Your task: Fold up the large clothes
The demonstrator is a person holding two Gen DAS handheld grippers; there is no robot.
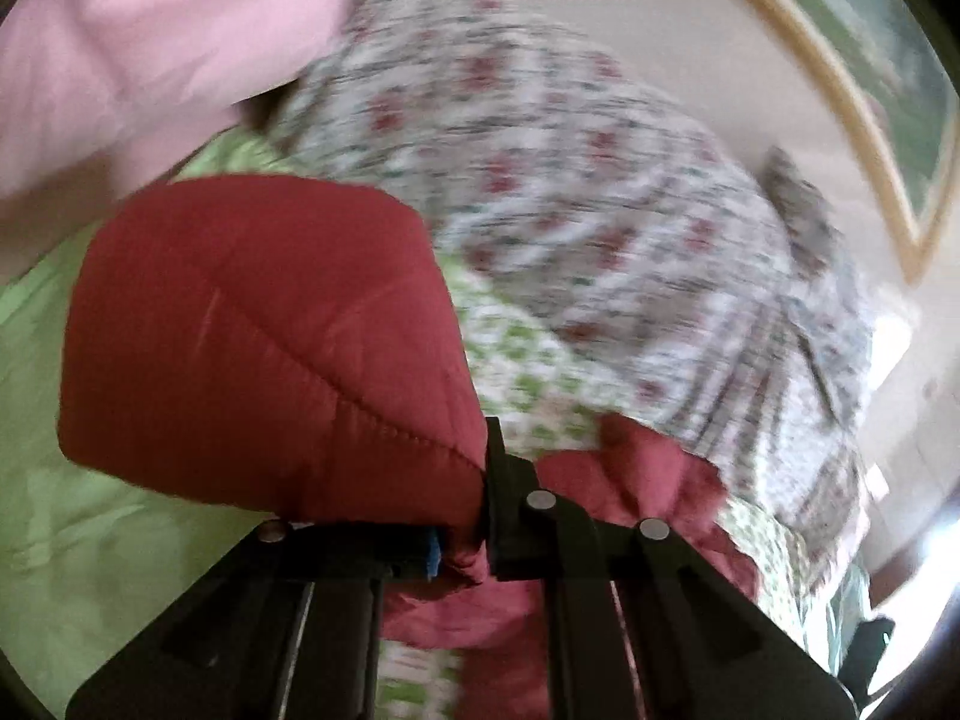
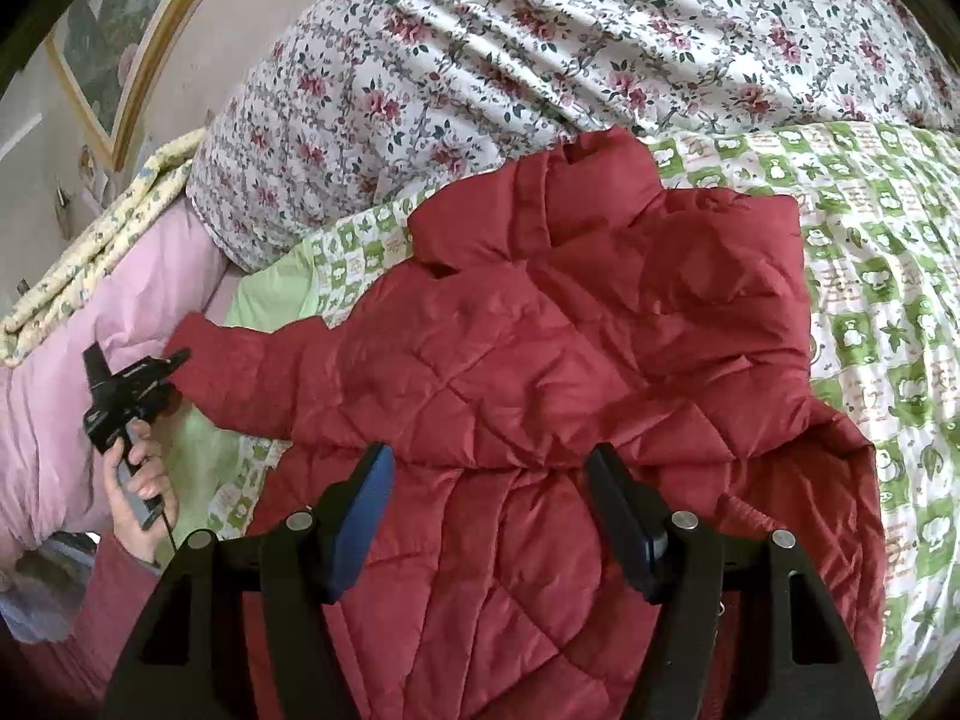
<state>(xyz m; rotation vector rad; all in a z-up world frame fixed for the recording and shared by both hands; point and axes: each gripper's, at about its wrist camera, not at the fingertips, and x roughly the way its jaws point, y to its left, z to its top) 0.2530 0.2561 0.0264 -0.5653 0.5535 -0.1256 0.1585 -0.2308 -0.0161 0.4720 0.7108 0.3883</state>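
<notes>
A red quilted puffer jacket (image 2: 540,360) lies spread on a green-and-white patterned bedsheet (image 2: 888,252). My left gripper (image 1: 465,540) is shut on the cuff end of the jacket's sleeve (image 1: 258,330), which bulges up to the left of the fingers. In the right wrist view the left gripper (image 2: 174,363) holds that sleeve end (image 2: 240,378) out to the left, off the bed. My right gripper (image 2: 489,516) is open and empty, hovering just above the jacket's lower body.
A rolled floral quilt (image 2: 540,48) lies behind the jacket. A pink duvet (image 2: 90,372) and a yellow patterned blanket (image 2: 108,228) lie at the left. A framed picture (image 2: 120,42) hangs on the wall. The left wrist view is blurred.
</notes>
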